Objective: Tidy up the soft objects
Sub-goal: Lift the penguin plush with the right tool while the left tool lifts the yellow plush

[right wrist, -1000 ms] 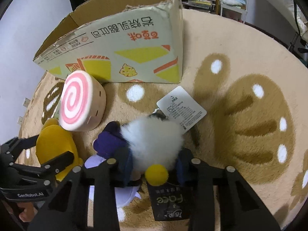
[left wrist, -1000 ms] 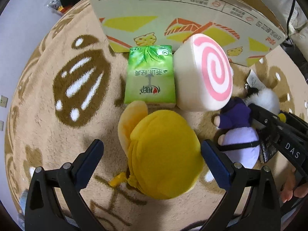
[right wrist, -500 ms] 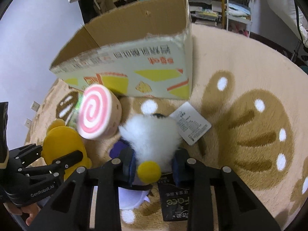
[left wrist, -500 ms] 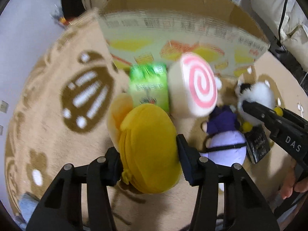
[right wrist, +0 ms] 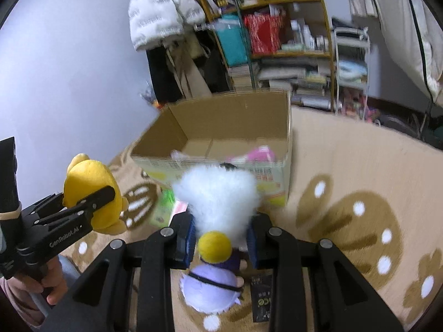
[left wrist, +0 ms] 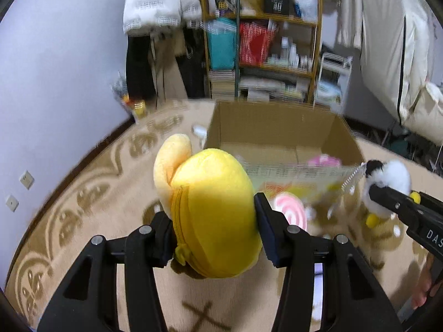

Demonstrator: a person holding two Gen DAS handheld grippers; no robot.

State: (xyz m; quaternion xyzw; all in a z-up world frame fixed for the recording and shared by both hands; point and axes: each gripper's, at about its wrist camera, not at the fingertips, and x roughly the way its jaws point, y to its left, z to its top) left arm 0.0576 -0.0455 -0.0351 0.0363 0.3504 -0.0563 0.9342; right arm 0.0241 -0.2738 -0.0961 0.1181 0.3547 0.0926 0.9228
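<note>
The left gripper (left wrist: pixel 213 222) is clamped on a yellow plush toy (left wrist: pixel 213 210), held above the patterned carpet (left wrist: pixel 91 210). The right gripper (right wrist: pixel 221 235) pinches a white-haired plush doll (right wrist: pixel 218 196) with a lavender body. Beyond both stands an open cardboard box (right wrist: pixel 235 130) with something pink inside; a pink swirl cushion (left wrist: pixel 290 207) lies before it.

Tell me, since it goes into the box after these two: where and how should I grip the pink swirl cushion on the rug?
Grip the pink swirl cushion across its thickness, one of the jaws on the swirl face and one on the back, coming from above. It stands on edge before the cardboard box, so the rounded rim faces up.
</note>
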